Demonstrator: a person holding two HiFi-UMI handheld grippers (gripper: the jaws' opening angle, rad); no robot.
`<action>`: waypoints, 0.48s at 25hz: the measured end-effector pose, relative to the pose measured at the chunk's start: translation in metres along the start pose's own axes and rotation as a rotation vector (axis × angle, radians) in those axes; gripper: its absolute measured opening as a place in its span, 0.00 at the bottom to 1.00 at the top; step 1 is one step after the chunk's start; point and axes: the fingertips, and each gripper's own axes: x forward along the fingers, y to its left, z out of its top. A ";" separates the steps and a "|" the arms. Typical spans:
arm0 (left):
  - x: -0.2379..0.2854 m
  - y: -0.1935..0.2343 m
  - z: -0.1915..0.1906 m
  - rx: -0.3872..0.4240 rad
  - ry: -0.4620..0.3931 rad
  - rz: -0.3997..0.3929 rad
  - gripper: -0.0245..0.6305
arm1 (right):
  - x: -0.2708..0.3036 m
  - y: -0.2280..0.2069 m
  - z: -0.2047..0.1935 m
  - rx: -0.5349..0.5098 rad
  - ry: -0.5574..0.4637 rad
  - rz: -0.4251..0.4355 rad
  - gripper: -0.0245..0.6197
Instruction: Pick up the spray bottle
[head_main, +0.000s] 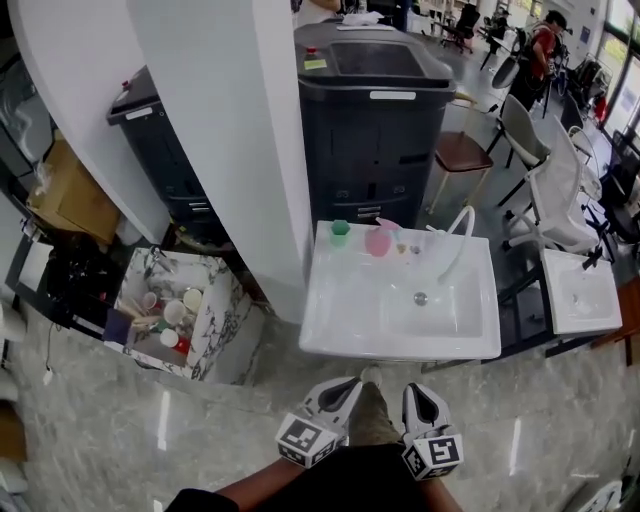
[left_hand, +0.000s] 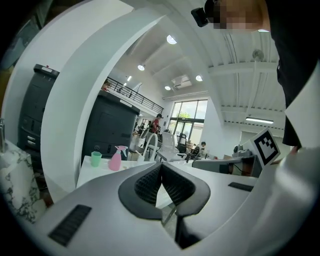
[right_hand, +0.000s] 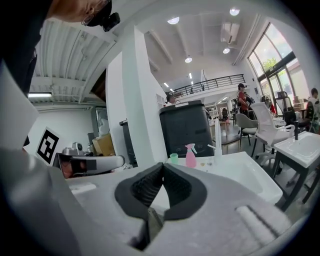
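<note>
The pink spray bottle (head_main: 381, 240) stands on the back ledge of a white sink (head_main: 335, 335), beside a green cup (head_main: 340, 230). Both grippers hang side by side in front of the sink's near edge, well short of the bottle. My left gripper (head_main: 343, 388) is shut and holds nothing; my right gripper (head_main: 421, 392) is shut and empty too. In the left gripper view the spray bottle (left_hand: 116, 159) shows small and far off, left of the closed tips (left_hand: 161, 167). In the right gripper view the spray bottle (right_hand: 190, 156) stands beyond the closed tips (right_hand: 162, 167), slightly right.
A curved white faucet (head_main: 455, 238) rises at the sink's back right. Behind the sink is a tall dark bin (head_main: 375, 110); a white pillar (head_main: 220, 130) stands to its left. A marble box (head_main: 215, 320) of cups sits on the floor at left. A second sink (head_main: 580, 290) and chairs (head_main: 465, 150) are at right.
</note>
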 end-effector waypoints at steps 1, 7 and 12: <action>0.011 0.008 0.001 0.003 0.001 0.012 0.06 | 0.013 -0.008 0.003 0.003 -0.006 0.010 0.04; 0.095 0.056 0.016 -0.001 0.022 0.068 0.06 | 0.089 -0.066 0.038 0.010 -0.030 0.082 0.04; 0.163 0.105 0.026 -0.049 0.047 0.138 0.06 | 0.140 -0.119 0.073 0.040 -0.050 0.105 0.04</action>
